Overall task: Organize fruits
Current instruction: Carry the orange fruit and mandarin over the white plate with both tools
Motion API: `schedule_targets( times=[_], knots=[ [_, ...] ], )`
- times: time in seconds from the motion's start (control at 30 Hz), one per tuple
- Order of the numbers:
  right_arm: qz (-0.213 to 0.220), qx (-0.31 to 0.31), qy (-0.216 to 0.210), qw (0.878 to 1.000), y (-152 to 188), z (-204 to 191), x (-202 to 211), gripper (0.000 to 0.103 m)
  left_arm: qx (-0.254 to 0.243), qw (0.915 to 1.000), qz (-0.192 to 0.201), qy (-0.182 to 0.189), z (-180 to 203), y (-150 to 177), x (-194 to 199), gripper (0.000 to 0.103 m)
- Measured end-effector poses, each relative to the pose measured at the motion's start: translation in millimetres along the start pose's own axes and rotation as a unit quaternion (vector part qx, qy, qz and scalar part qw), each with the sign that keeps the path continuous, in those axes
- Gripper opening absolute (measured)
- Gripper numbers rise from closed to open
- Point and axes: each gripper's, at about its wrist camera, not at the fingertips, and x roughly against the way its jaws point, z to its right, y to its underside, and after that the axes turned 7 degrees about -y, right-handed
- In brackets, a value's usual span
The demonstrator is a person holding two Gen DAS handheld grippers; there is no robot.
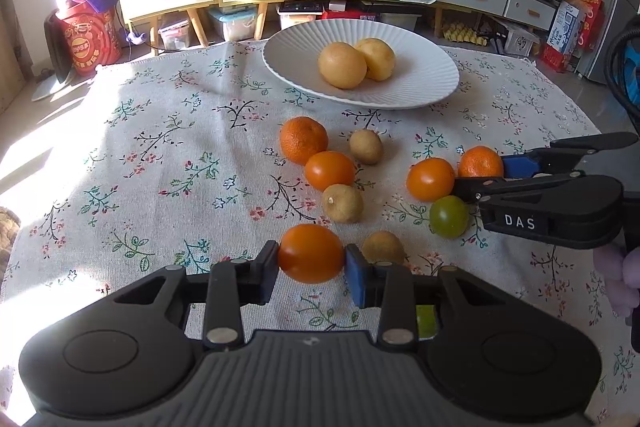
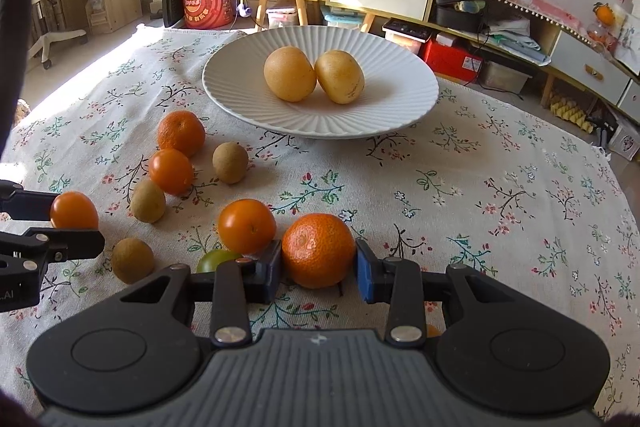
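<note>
From the left wrist, the left gripper (image 1: 311, 265) is clamping a smooth orange tomato-like fruit (image 1: 311, 253) between its blue pads, holding it just above the floral tablecloth (image 1: 160, 155). Beyond it, the ribbed white shallow plate (image 1: 420, 75) is holding two large yellow-brown round fruits (image 1: 342, 65), touching each other. Between plate and gripper are lying a dimpled orange mandarin (image 1: 303, 139), a second smooth orange fruit (image 1: 329, 170) touching it, and three small brown kiwi-like fruits (image 1: 342, 203). At the right, the right gripper (image 1: 486, 171) is closing around another mandarin (image 1: 480, 161), beside a smooth orange fruit (image 1: 430, 179) and a small green round fruit (image 1: 449, 216).

From the right wrist, the right gripper (image 2: 319, 263) is gripping that mandarin (image 2: 318, 250) between both pads; whether it is lifted off the cloth is hard to tell. The plate (image 2: 400, 95) is carrying the same two yellow-brown fruits (image 2: 289, 73). At the left edge, the left gripper (image 2: 74, 227) is holding its orange fruit (image 2: 74, 210).
</note>
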Motion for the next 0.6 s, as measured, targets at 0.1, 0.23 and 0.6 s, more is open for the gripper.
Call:
schedule_targets(
  times=[0.1,0.23,0.6],
  knots=[
    [-0.004,-0.013,-0.002,1.0,-1.5,3.0,1.0,0.034,0.003,1.0,0.0,0.006,0.9,-3.4,0.0,0.025],
    [-0.005,-0.024,-0.01,1.0,-4.1,4.4,5.3,0.034,0.012,0.9998,-0.002,0.016,3.0,-9.0,0.2,0.025],
    [-0.014,-0.085,-0.052,0.995,-20.2,16.4,16.1,0.034,0.056,0.9974,-0.002,0.045,0.6,-28.8,3.7,0.025]
  ],
)
